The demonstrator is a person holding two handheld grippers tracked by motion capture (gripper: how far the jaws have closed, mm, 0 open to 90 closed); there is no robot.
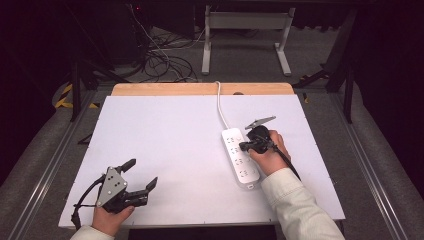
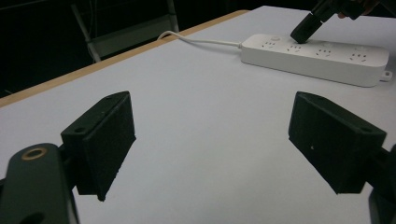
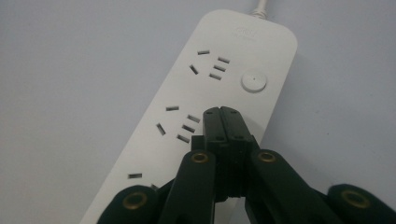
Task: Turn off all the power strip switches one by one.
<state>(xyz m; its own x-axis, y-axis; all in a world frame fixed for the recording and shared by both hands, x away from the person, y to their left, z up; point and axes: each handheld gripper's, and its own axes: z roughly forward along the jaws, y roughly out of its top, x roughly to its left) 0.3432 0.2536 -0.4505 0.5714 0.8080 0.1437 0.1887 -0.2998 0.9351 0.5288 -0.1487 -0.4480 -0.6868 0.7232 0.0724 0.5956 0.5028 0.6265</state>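
A white power strip (image 1: 244,175) lies on the white table top (image 1: 170,135), right of the middle, and its white cord (image 1: 220,105) runs to the far edge. My right gripper (image 1: 243,146) is shut with nothing between its jaws. Its tips (image 3: 221,112) rest on the power strip (image 3: 224,42) beside the second group of sockets, just short of a round button (image 3: 253,81). What lies under the tips is hidden. My left gripper (image 1: 141,173) stands open over bare table at the near left, its pads (image 2: 105,140) wide apart. From there the power strip (image 2: 327,58) and right gripper (image 2: 303,32) show far off.
A strip of wood (image 1: 200,89) runs along the table's far edge. Beyond it are a white frame's legs (image 1: 206,50) and loose cables (image 1: 165,62) on the floor. Metal rails (image 1: 45,170) flank the table.
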